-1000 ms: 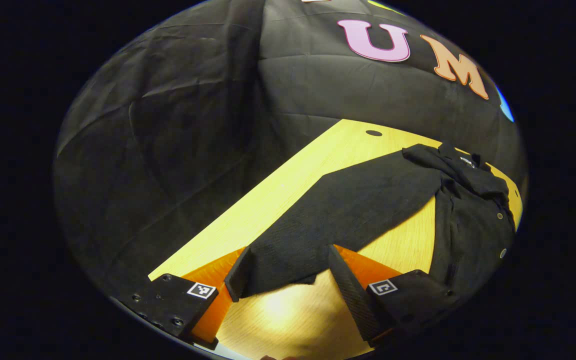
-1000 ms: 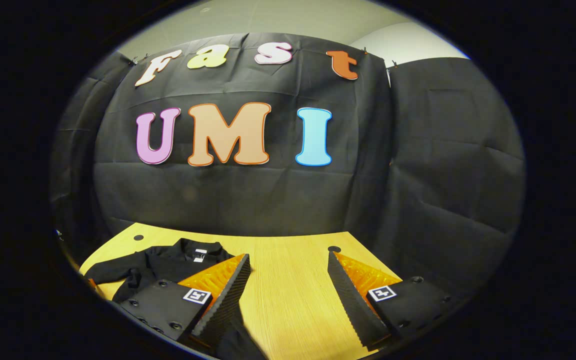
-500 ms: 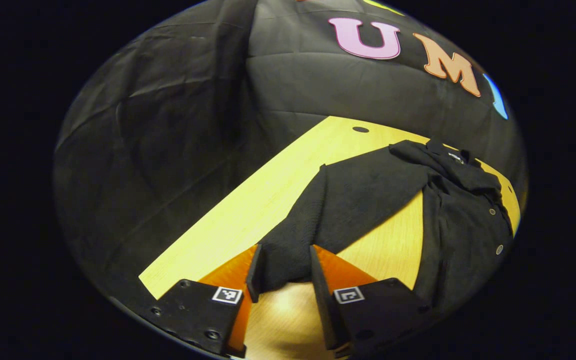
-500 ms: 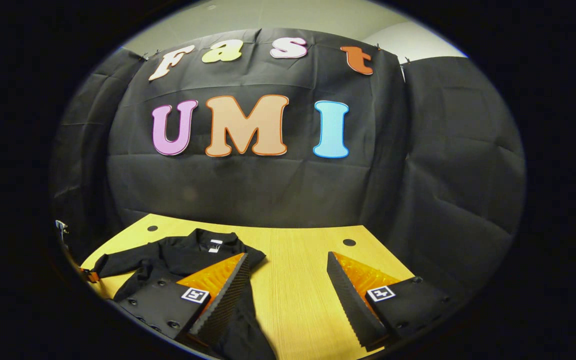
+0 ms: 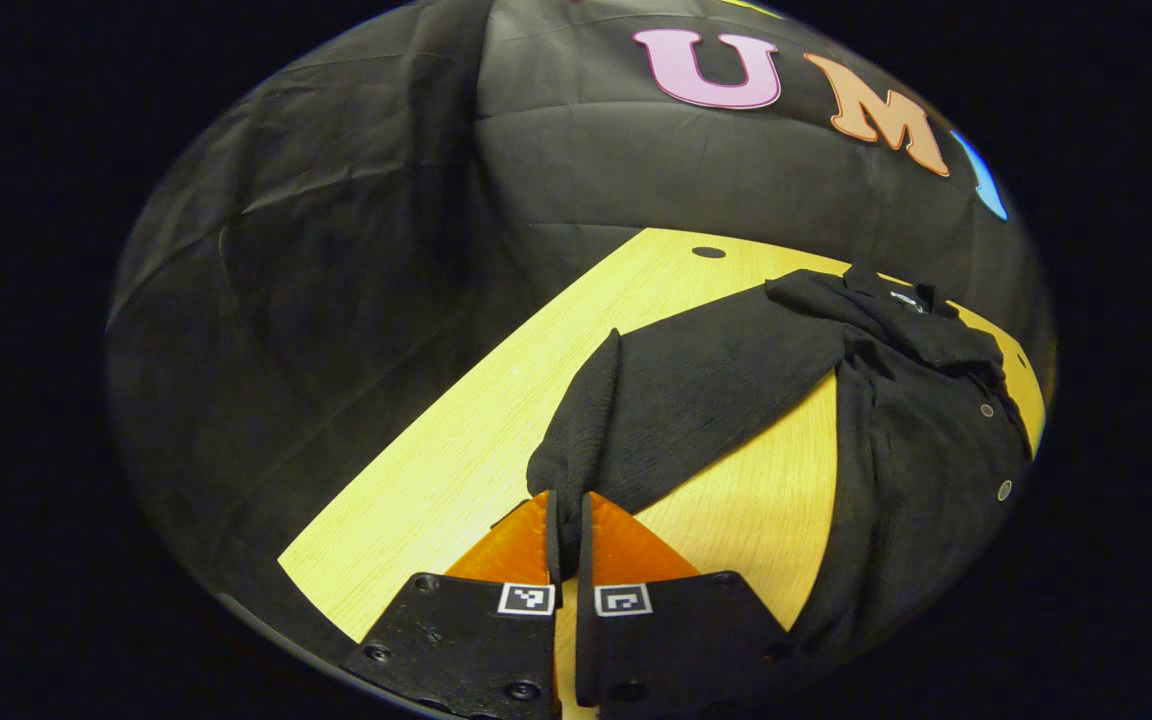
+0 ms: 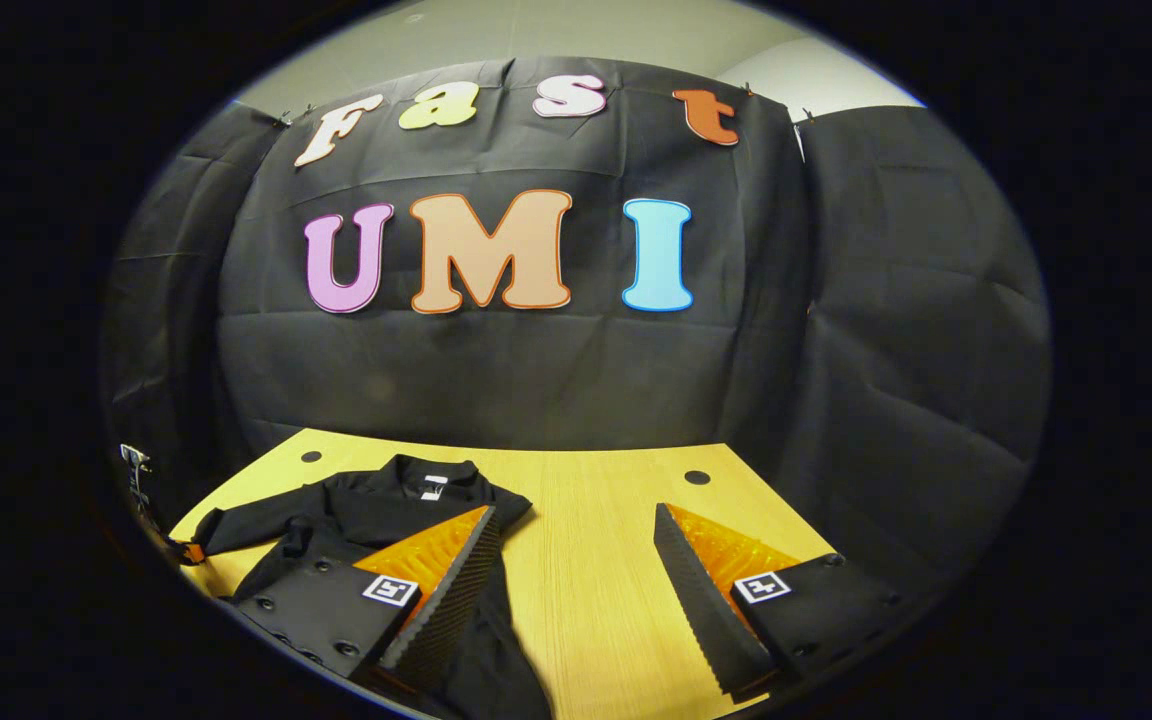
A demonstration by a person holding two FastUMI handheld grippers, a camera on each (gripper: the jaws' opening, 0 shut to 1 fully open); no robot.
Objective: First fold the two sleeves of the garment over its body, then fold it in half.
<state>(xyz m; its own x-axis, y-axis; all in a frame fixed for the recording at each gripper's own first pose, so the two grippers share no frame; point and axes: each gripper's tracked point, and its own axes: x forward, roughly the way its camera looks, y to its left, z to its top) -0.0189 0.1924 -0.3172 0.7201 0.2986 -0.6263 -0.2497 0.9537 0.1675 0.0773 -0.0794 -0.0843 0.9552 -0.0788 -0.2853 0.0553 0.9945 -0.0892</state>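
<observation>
Sleeve (image 5: pixel 696 385) cuff pinched in left gripper (image 5: pixel 566 520) jaws; right gripper (image 6: pixel 576 580) jaws spread over bare table (image 6: pixel 596 560) beside garment (image 6: pixel 366 515)

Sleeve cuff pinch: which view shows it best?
The left gripper view: the left hand-held gripper is shut on the sleeve end, the sleeve stretching across the table. The right gripper view shows the sleeve small, far off.

table (image 6: pixel 596 560): pale wood, two round holes; on it: black garment (image 5: pixel 896 420), spread flat
</observation>
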